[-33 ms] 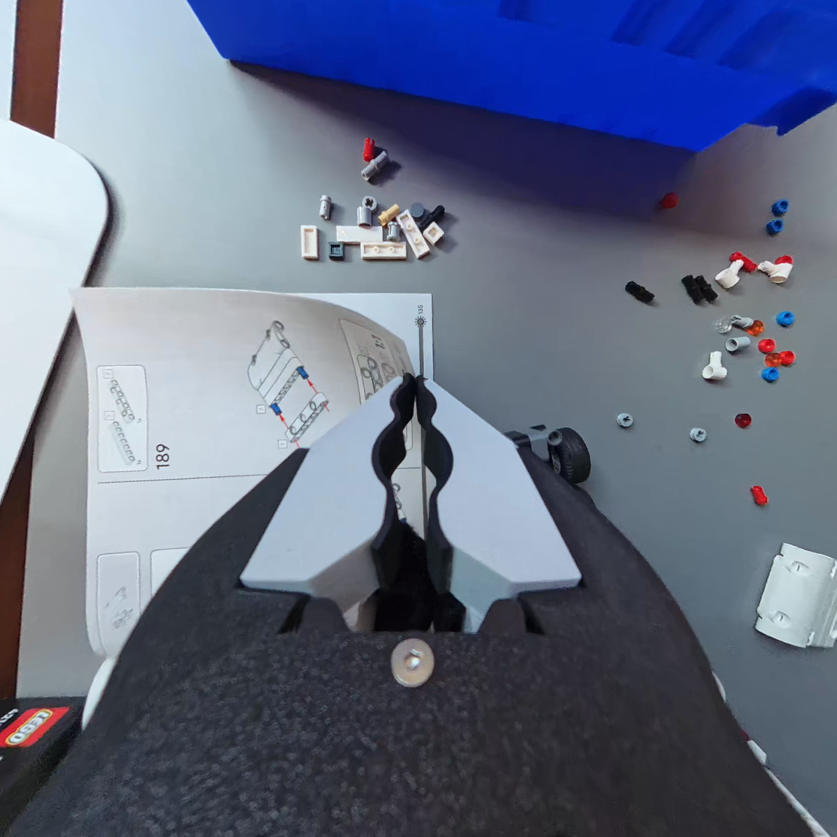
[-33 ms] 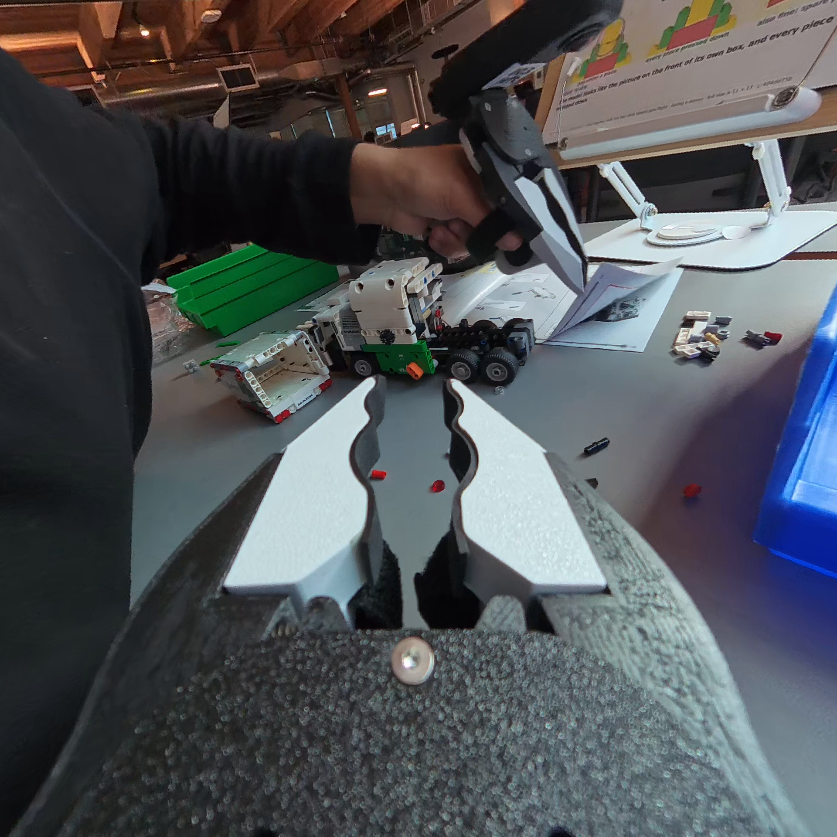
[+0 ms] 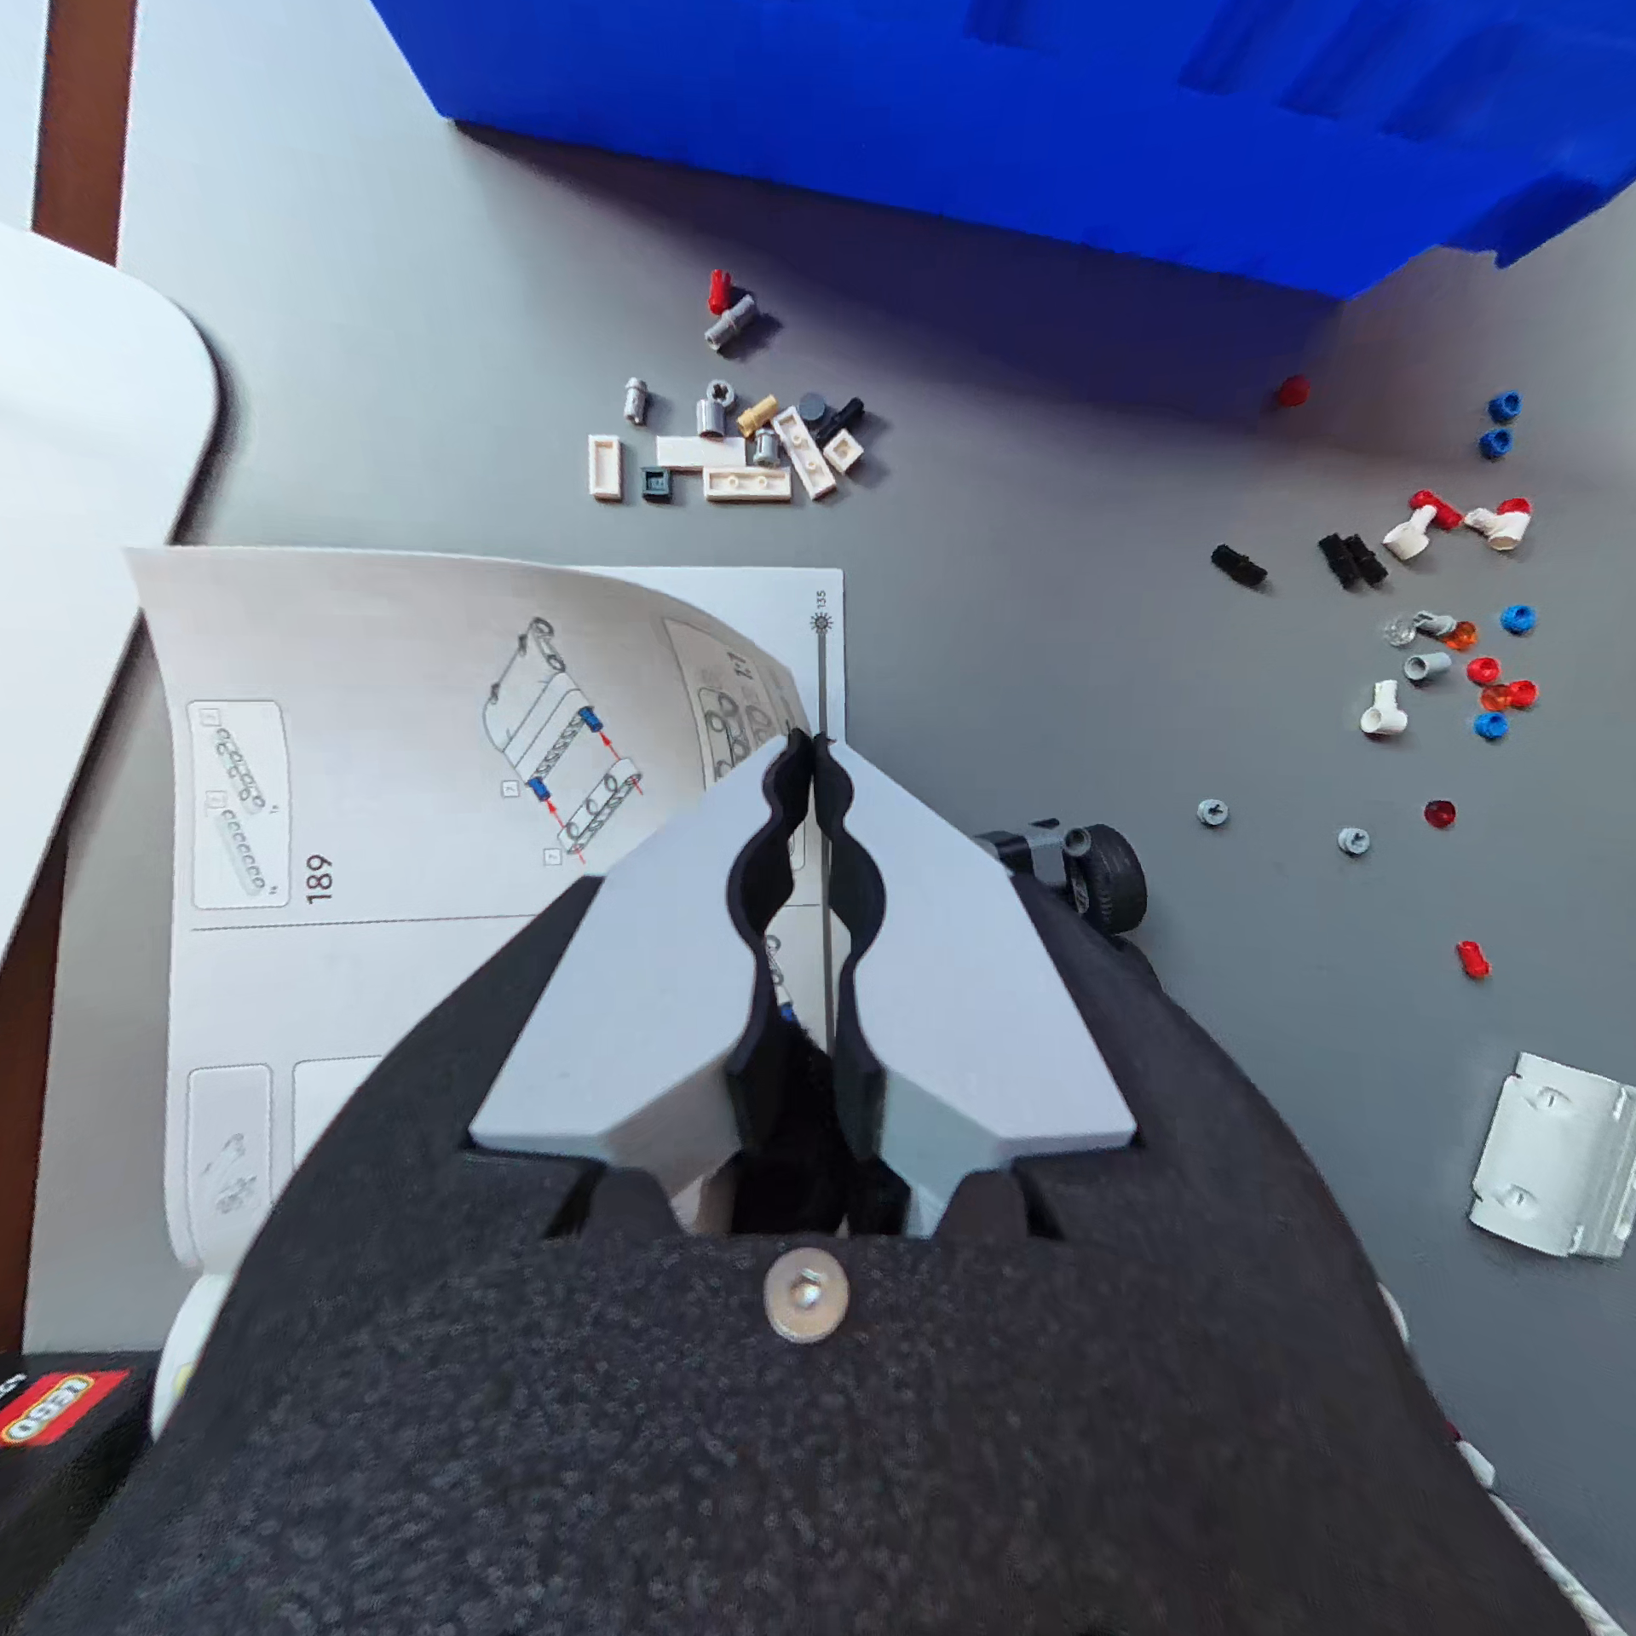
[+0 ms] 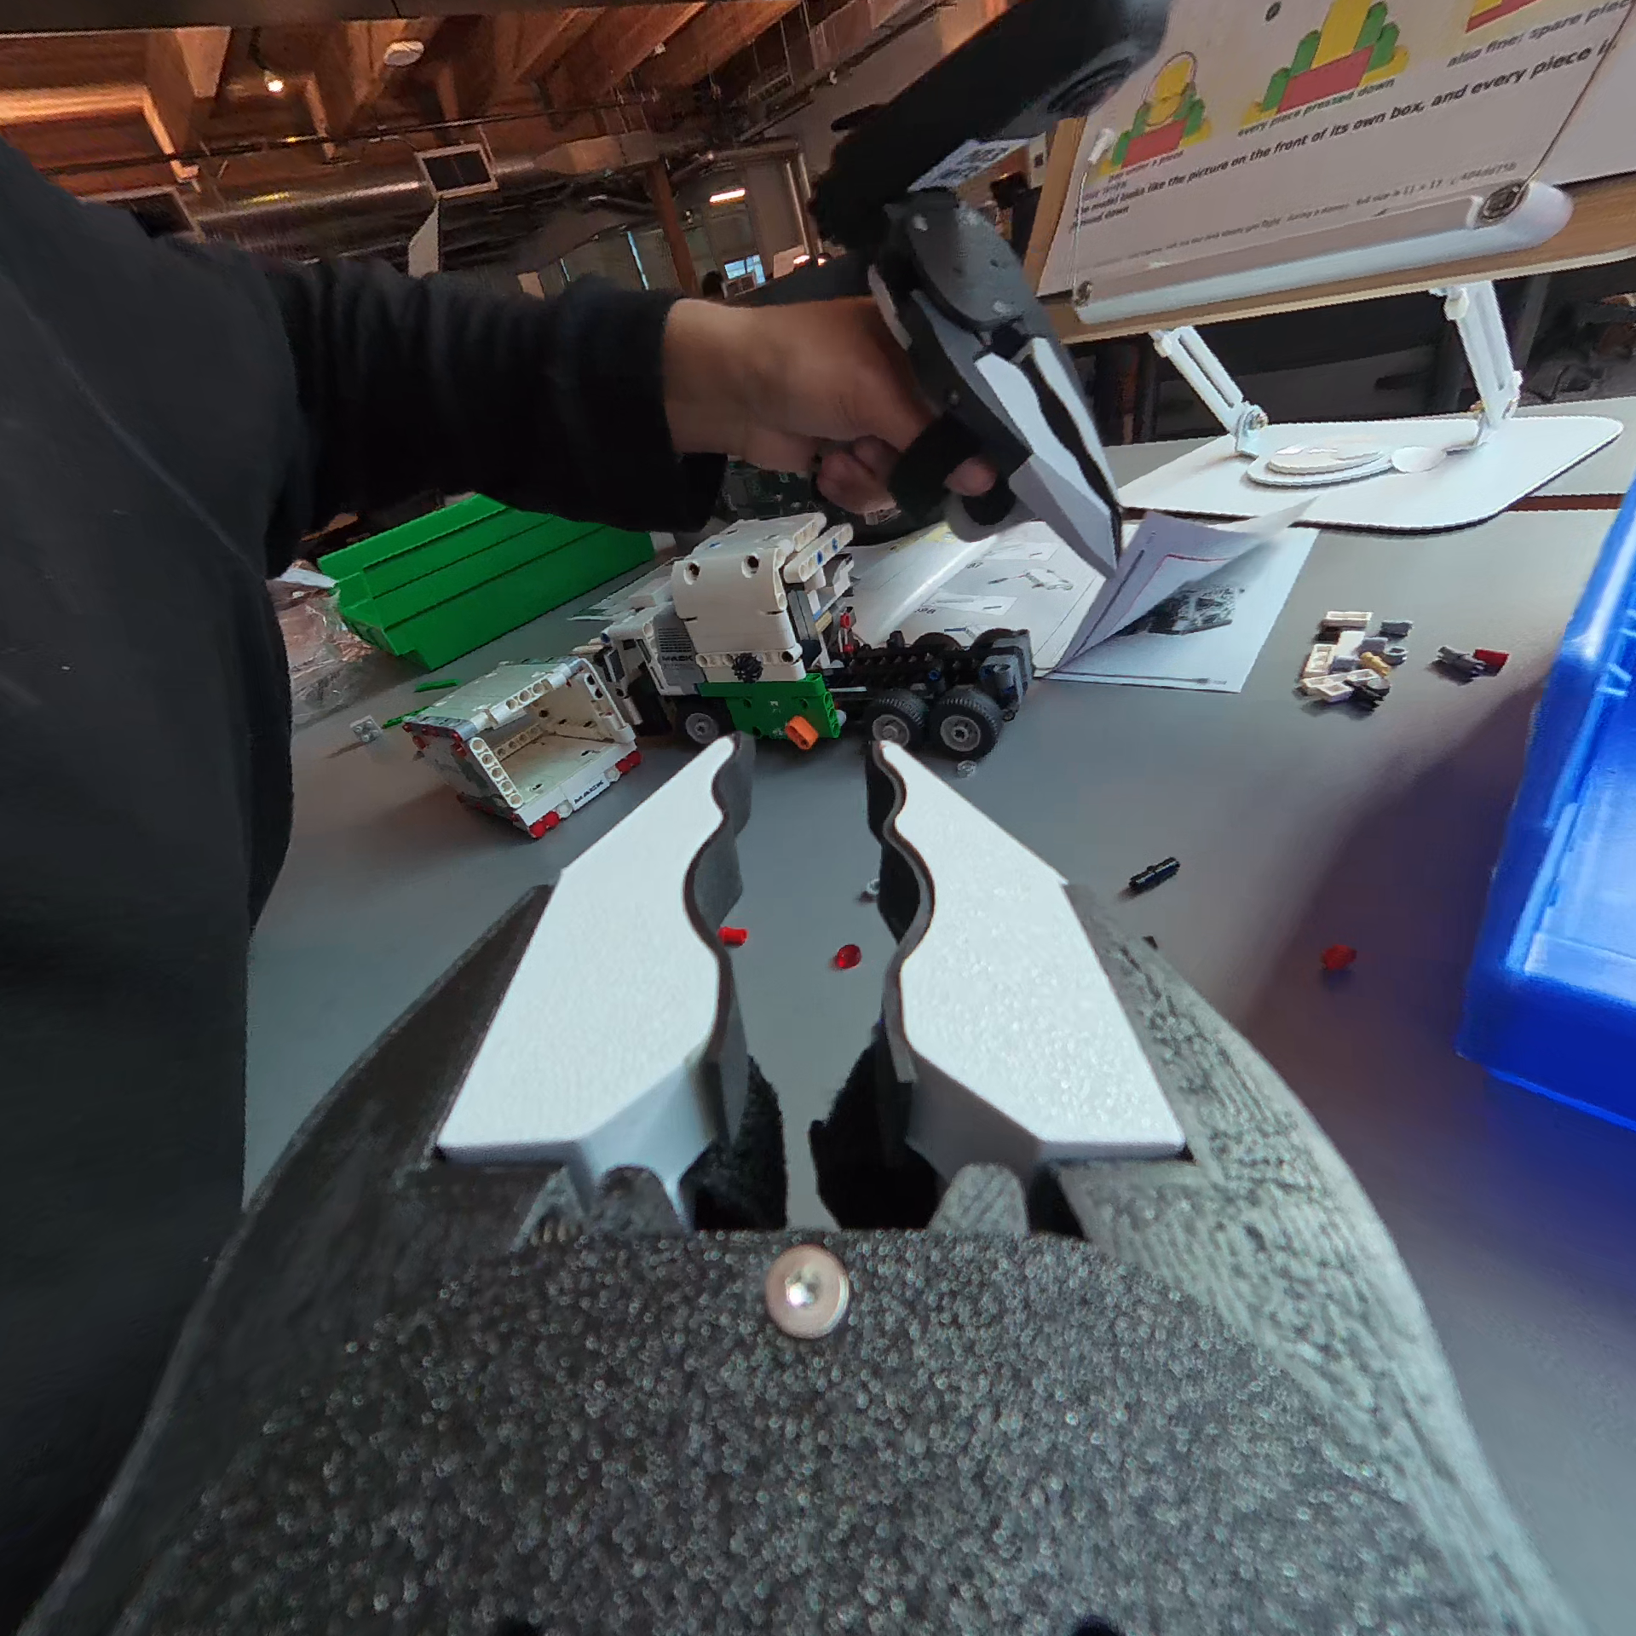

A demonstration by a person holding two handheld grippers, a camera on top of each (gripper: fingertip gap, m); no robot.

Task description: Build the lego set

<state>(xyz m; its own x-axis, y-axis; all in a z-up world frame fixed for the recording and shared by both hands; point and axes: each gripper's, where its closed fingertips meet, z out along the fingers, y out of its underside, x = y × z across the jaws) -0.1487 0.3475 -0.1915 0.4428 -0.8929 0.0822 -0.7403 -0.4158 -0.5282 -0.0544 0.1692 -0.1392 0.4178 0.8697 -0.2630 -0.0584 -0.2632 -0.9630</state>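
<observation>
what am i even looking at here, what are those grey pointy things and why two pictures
Those grey pointy things are the jaws of two hand-held grippers; a person holds one in each hand, and each carries its own camera looking forward along its jaws. So there are two pictures, one per gripper.

The left gripper looks down on a grey table. Its jaws are shut on the edge of a page of the instruction booklet, lifting it. Small loose Lego pieces and a blue bin lie beyond.

The right gripper is open and holds nothing. Its camera shows the person's hand holding the left gripper, plus a half-built Lego truck, a separate white box section and a green bin.
</observation>
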